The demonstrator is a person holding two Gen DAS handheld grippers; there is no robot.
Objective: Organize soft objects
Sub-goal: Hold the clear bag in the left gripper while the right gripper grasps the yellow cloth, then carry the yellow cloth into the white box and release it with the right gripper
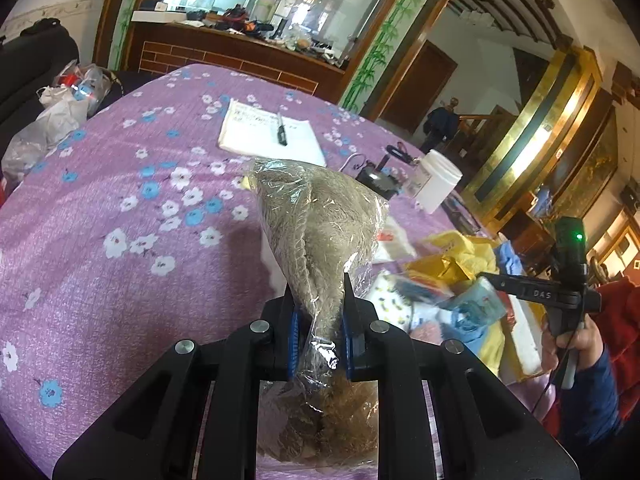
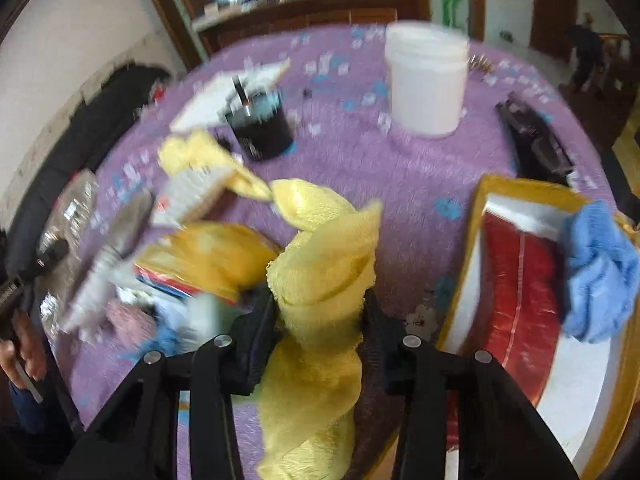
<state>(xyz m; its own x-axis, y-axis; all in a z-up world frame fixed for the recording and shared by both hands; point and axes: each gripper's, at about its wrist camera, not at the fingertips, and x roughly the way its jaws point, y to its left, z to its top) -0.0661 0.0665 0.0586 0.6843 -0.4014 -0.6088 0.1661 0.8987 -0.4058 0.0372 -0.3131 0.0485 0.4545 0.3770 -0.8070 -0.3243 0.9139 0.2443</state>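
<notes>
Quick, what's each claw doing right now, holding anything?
Left claw: closed on a bagged plush toy.
Right claw: holding a yellow towel, its fingers around it.

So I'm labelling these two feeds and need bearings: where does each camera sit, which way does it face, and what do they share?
Left wrist: on the left hand-held gripper, looking down across the purple tablecloth; its fingers clamp a bagged beige plush; the person's other hand shows at right.
Right wrist: on the right hand-held gripper, angled down at the table, a yellow towel between its fingers beside a gold-rimmed box.
Shared: tablecloth, white jar, notepad.
</notes>
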